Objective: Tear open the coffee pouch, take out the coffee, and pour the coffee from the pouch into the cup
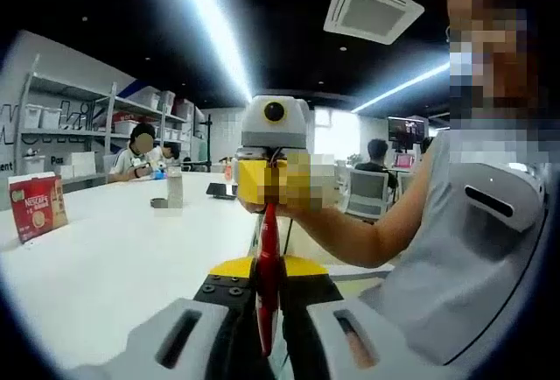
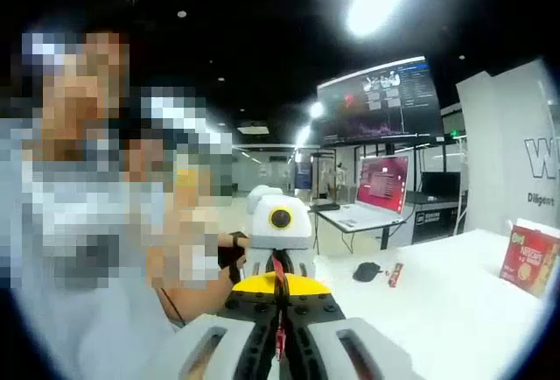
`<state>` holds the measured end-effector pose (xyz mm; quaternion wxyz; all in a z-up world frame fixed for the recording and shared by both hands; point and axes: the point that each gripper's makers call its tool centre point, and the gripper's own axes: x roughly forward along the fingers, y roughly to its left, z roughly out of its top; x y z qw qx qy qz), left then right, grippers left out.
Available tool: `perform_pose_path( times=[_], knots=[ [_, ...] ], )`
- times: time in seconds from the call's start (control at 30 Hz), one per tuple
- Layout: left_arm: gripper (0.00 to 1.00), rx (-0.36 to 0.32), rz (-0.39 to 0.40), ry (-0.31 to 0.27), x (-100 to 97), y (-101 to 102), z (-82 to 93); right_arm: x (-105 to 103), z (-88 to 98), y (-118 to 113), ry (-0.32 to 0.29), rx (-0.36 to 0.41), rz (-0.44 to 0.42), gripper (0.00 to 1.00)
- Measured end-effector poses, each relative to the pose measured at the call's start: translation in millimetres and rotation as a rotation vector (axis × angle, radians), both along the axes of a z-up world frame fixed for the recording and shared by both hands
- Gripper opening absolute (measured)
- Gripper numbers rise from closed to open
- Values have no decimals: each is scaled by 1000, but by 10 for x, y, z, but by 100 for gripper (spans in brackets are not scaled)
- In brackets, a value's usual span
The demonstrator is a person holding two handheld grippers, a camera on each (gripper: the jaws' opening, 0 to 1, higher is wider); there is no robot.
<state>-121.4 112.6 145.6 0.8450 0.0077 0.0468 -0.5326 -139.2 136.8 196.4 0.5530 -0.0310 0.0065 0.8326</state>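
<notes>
Progress: early. A slim red pouch [image 1: 268, 288] is stretched between the two tongs, held edge-on above the bench [image 1: 105, 257]. No tear or spilled coffee is visible, so opening is judged not yet done. Removing the coffee and pouring remain. No cup can be identified with confidence; a small pale container [image 1: 175, 186] stands far off on the bench, but its nature cannot be told.

Left tongs [image 1: 268, 345]: jaws drawn together, clamped on the near end of the pouch, which rises between them toward the right tongs [image 1: 269, 209]. In the right gripper view the pouch [image 2: 278, 297] runs likewise from the right tongs [image 2: 278, 345], closed on it, to the left tongs [image 2: 278, 266] opposite.

Pose: the two tools face each other nose to nose, held up in front of the person's chest, clear of the bench. The forearm [image 1: 367, 231] reaches in bent at the elbow. Grips sit on opposite ends of the pouch, a stance judged suited to a pull or twist apart.

Surroundings: a red Nescafé box [image 1: 38, 207] stands at the bench edge, well apart from the tools; it also shows in the right gripper view [image 2: 528, 262]. A spare sachet [image 2: 395, 275] lies on the bench beside a dark mouse [image 2: 366, 270].
</notes>
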Motion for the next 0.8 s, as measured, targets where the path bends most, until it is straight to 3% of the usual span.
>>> perform_pose_path(
  times=[0.1, 0.23, 0.57, 0.63, 0.8],
  knots=[
    [12, -18, 18, 15, 18, 36, 22, 29, 31, 23, -57, 53, -5, 3],
    [12, -21, 54, 4, 77, 96, 37, 95, 51, 51, -33, 65, -25, 19],
    [12, -23, 324, -39, 442, 450, 125, 576, 51, 41, -1, 122, -219, 40],
    [12, -44, 376, -62, 515, 526, 179, 648, 37, 35, 5, 124, -251, 41],
    [12, -130, 491, -54, 643, 768, 294, 836, 11, 25, 27, 155, -345, 48]
  ],
)
